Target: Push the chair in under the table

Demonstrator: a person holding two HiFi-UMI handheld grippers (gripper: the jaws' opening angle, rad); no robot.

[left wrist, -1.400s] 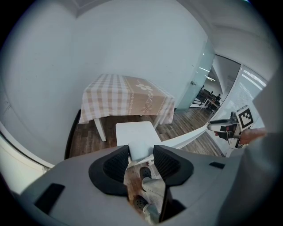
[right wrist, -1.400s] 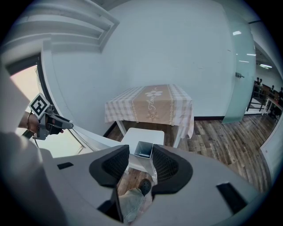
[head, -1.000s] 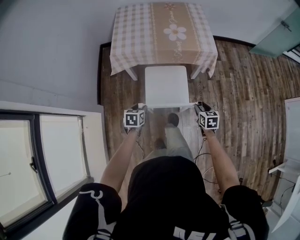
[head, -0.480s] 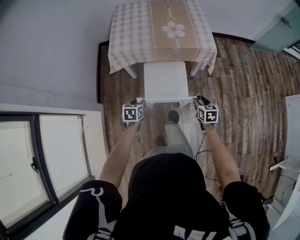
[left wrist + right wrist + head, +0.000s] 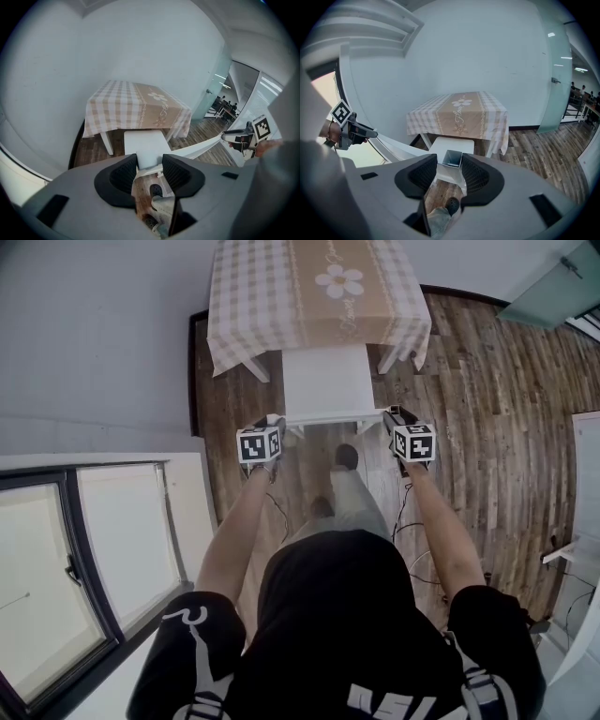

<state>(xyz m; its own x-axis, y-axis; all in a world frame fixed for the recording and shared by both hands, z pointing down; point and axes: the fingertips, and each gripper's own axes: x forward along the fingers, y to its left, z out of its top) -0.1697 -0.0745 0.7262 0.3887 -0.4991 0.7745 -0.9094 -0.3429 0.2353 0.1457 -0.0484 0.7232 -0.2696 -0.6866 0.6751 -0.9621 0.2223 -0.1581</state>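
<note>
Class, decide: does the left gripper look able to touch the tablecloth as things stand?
Probably not: the left gripper is closed on the chair at its back, and the seat lies between it and the tablecloth.

chair (image 5: 326,381) slid farther under table (image 5: 253,287), left gripper (image 5: 275,422) and right gripper (image 5: 388,415) forward with it

The left forearm (image 5: 236,531) and right forearm (image 5: 439,521) stretch forward side by side, the left gripper (image 5: 275,423) and right gripper (image 5: 388,416) (both tilted downward) each clamped on a corner of the chair (image 5: 326,381) back.
</note>
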